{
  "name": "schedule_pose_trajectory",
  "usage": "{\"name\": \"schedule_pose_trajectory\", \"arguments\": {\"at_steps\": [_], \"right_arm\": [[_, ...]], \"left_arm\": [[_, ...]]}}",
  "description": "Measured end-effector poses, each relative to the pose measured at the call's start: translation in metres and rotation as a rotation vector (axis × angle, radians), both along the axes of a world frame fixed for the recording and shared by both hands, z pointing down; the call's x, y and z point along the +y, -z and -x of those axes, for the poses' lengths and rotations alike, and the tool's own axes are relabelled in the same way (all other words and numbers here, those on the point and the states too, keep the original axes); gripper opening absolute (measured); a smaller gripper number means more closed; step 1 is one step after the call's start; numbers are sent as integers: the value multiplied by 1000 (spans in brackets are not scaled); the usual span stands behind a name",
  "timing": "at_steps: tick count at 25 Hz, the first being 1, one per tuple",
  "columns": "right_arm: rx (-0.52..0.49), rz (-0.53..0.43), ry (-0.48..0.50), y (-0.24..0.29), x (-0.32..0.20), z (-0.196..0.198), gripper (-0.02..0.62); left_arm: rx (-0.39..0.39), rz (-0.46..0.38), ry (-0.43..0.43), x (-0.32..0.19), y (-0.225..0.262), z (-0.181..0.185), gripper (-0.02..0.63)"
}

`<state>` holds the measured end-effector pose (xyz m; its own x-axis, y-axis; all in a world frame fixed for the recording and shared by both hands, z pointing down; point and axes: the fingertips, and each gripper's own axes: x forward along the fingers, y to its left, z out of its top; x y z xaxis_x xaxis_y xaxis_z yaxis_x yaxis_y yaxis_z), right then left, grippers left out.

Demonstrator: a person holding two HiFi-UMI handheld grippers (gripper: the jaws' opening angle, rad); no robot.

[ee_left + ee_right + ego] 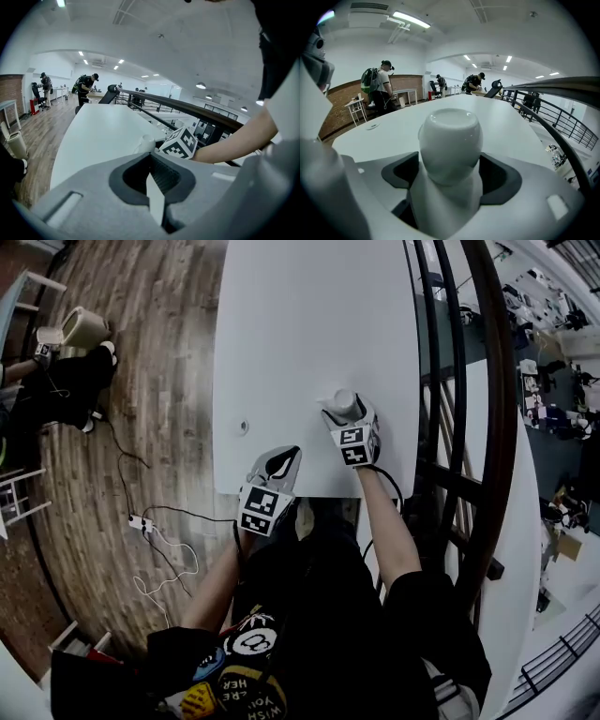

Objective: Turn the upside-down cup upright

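A white cup (345, 402) stands upside down, base up, near the right front of the white table (300, 315). My right gripper (345, 412) has its jaws spread wide on either side of the cup. In the right gripper view the cup (450, 136) fills the gap between the two dark jaw pads, and I see no squeeze on it. My left gripper (281, 463) hovers at the table's front edge, left of the cup, shut and empty; its jaws (154, 187) meet in the left gripper view. There the cup (146, 142) shows beyond them, beside the right gripper's marker cube (180, 143).
A small round disc (243, 427) lies on the table left of the cup. A dark railing (497, 427) runs along the table's right side. Cables (141, 521) trail over the wooden floor at left, where a seated person (56, 381) is. Several people stand at far desks.
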<state>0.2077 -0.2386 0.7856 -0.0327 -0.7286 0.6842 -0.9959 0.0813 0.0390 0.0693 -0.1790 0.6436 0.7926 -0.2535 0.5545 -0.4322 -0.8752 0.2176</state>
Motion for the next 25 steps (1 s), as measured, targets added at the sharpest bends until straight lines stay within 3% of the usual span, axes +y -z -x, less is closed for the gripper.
{"name": "schedule_pose_trajectory", "arguments": {"at_steps": [1,5,8,14,19,22,25], "right_arm": [[5,-3,8,0,0,1,375],[16,-44,26,2,3,9,367],[10,-70,29,3,8,14,365],[35,-81,72,7,5,26,364],[64,-77,113,8,10,37,364],[102,-61,133,12,16,30,365],[155,-21,233,26,21,29,365]], "left_arm": [[-7,1,-11,-4,-2,-2,5],[-33,42,-56,-19,-14,-14,6],[-80,64,-141,-35,-26,-39,120],[-270,13,-355,-56,-73,-104,314],[-432,-31,-524,-39,-113,-123,357],[-404,18,-527,-35,-109,-128,357],[-295,183,-483,-35,-92,-126,356]]}}
